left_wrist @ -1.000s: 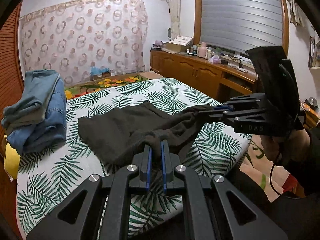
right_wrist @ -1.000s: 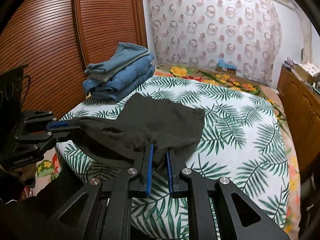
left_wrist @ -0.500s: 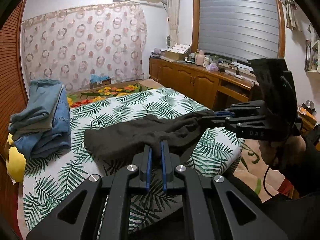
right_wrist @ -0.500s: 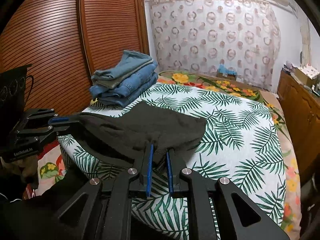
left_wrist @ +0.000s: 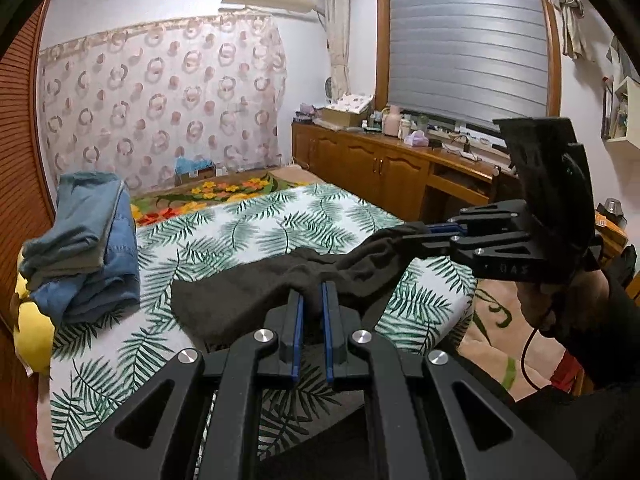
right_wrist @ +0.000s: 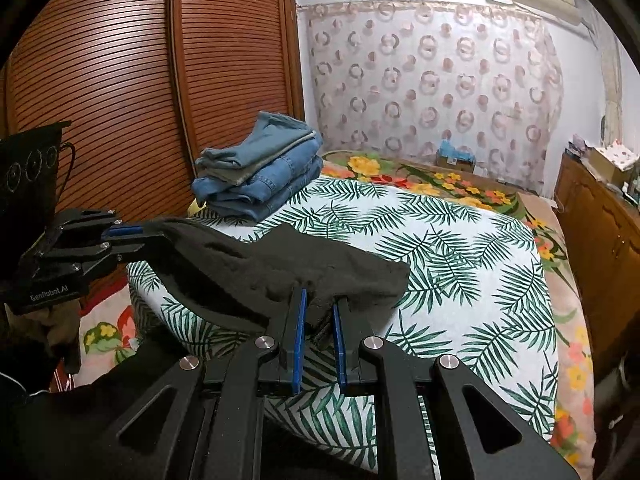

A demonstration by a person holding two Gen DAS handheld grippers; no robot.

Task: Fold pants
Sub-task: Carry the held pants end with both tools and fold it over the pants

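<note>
Dark grey-brown cloth, the pants point(left_wrist: 248, 300), is pinched in both claws at once. The left gripper point(left_wrist: 311, 300) has its 2 blue-lined fingers nearly together, with a bunched fold of the cloth squeezed between the pads. In the left wrist view the right gripper point(left_wrist: 424, 232) comes in from the right, up and ahead of the left claw, its jaws clamped on another corner of the same garment. The cloth sags in a shallow band between the 2 grips.

From the right wrist view, the right gripper point(right_wrist: 319, 308) holds a thick edge of the pants point(right_wrist: 312, 268) between its narrow pads, and the left gripper point(right_wrist: 132, 236) reaches in from the left, clamped on the far corner. Ahead of both claws, the rest of the garment lies on the bed point(right_wrist: 460, 264) with its palm-leaf sheet, its free end resting flat just beyond the right claw's tips.

Further ahead and left of the right claw, 1 stack of folded jeans point(right_wrist: 260, 176) sits at the bed's edge beside the slatted wooden wardrobe point(right_wrist: 120, 80). A wooden cabinet point(left_wrist: 380, 168) runs along the wall, right of the left claw.
</note>
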